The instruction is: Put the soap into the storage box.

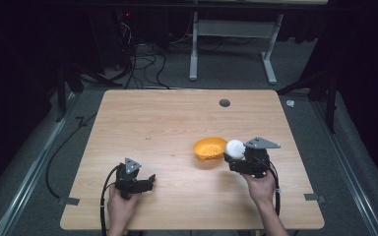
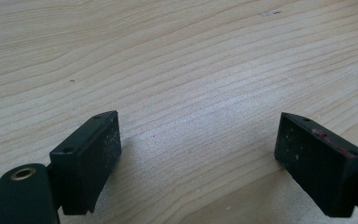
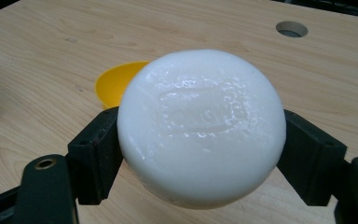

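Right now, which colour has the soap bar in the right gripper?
White, glossy; the soap bar shows best in the right gripper view, clamped by the right gripper.

Glossy white soap (image 3: 200,126) sits between black grippers (image 3: 200,154). Behind it there's a bright yellow-orange bowl (image 1: 209,148) on the pale, wood-grained table (image 1: 167,123).

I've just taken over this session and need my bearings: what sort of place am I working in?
Probably a lab or recording workspace: a bare wooden table in a dark room, loose cables on the floor, and a white metal stand behind it.
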